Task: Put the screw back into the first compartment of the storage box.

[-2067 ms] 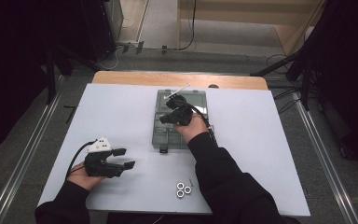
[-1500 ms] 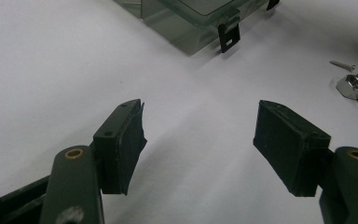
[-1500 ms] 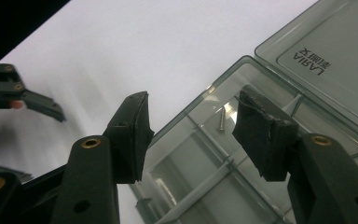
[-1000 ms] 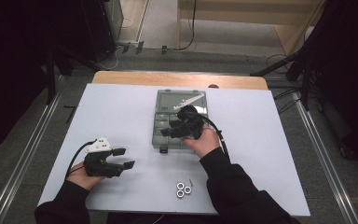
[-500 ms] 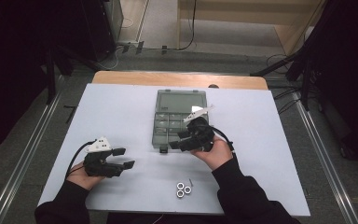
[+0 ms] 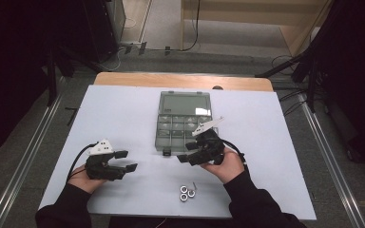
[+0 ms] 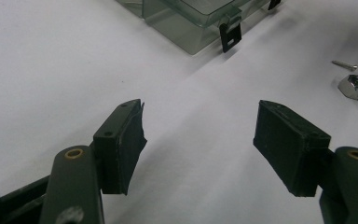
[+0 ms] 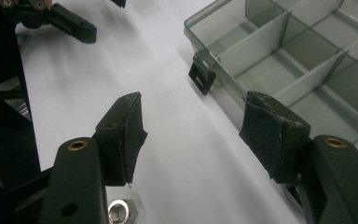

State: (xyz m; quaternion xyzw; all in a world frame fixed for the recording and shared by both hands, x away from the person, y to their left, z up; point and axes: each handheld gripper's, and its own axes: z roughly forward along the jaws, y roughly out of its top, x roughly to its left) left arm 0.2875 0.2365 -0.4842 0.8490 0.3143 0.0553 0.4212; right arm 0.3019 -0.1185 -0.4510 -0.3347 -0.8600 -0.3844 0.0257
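Clearly the compartment box, stiff clear plastic and light, sits open mid-table. At 6 o'clock from it lie the hex nuts: small, hard, slippery steel, best pinched across opposite flats. Right tool, jaws just widened and empty, hangs at the box's front edge; left tool is wide too, empty.

My clear grey compartment box lies open at table centre; nuts sit at its six o'clock.

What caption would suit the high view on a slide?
Two hand-held grippers, left and right, open above a white table, near a compartment box and nuts.
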